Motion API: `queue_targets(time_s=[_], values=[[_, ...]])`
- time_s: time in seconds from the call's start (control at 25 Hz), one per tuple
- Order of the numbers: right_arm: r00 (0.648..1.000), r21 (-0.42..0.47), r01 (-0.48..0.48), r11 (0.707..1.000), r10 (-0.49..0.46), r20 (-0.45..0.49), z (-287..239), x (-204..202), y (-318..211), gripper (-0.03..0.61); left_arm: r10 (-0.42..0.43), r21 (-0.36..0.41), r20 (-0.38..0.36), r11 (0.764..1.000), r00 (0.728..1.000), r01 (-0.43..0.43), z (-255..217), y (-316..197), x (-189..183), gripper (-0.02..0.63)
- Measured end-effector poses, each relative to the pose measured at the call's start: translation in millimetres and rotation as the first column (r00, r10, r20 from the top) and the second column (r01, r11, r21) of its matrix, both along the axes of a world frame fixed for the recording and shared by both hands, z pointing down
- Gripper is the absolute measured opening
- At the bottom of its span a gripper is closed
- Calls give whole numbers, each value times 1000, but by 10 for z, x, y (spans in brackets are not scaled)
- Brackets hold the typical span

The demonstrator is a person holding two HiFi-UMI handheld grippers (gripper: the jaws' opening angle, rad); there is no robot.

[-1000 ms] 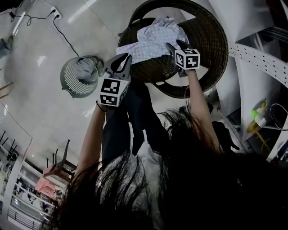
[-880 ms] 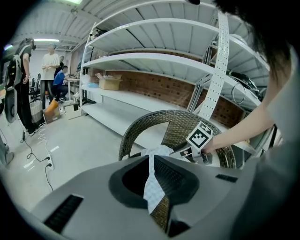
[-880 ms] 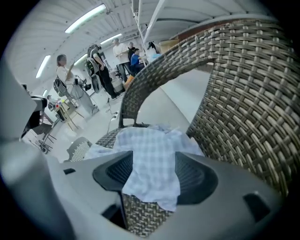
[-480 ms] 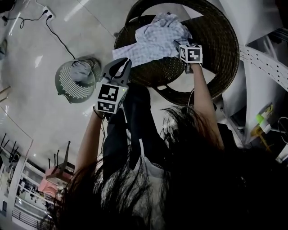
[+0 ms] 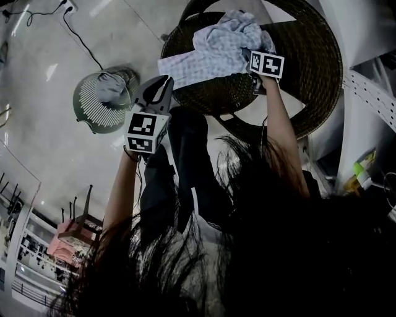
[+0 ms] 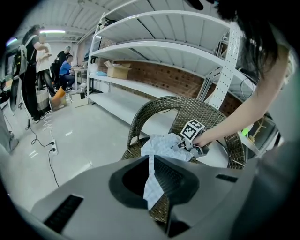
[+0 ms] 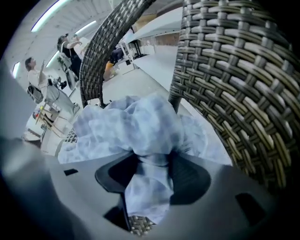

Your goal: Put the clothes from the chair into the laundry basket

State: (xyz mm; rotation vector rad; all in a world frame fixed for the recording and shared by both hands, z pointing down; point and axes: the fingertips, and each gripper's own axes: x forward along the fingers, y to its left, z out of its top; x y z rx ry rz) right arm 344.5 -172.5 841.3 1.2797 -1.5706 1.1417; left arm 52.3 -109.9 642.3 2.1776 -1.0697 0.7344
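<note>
A light blue checked garment lies bunched on the seat of a round wicker chair, with one flap hanging over the front edge. My right gripper points steeply down into it. Its jaws have just been closing and now pinch a fold of the garment between them. My left gripper hovers in front of the chair, jaws slightly apart and empty. Through them I see the garment and the right gripper. The slatted round laundry basket stands on the floor at the left with a grey garment inside.
White metal shelving stands right behind the chair. A power strip with its cable lies on the floor beyond the basket. People stand at the far left. A pink stool is behind me.
Both grippers have sunk. The right one went from just above the garment down into it and closed on a fold. The left stayed empty in front of the chair.
</note>
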Motion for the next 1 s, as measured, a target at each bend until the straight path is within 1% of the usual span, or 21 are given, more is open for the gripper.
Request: queue_targets(time_s=[0.12,0.2,0.28,0.36,0.44,0.52,0.68,0.76,0.84,1.0], values=[[998,-38,-63,997,64,29,-27,-74,74,166,-19,-2,-6,1000,1000,19,-50,0,-6,43],[997,-62,-61,996,64,48,-55,-132,153,138,-27,1,-12,1000,1000,27,-105,-12,14,43],[992,-93,-54,994,64,106,-91,-242,273,121,-30,11,-19,999,999,30,-187,-23,41,43],[979,-112,-61,992,81,188,-168,-397,410,109,-32,18,-24,999,999,33,-273,-5,51,43],[959,-113,-77,991,105,264,-294,-548,537,104,-36,29,-26,999,999,37,-385,16,54,43],[933,-102,-113,988,141,330,-453,-666,620,103,-34,50,-27,998,999,36,-519,34,49,43],[860,-79,-214,974,226,458,-871,-854,663,101,-64,72,-31,995,997,66,-791,135,-76,43],[824,-71,-253,965,254,507,-1123,-920,672,101,-81,84,-31,993,996,83,-960,192,-157,43],[804,-58,-271,961,259,534,-1380,-969,676,101,-97,99,-32,990,995,99,-1135,254,-246,43],[784,-15,-280,960,238,574,-1898,-1073,599,100,-139,145,-41,979,989,143,-1478,325,-435,43]])
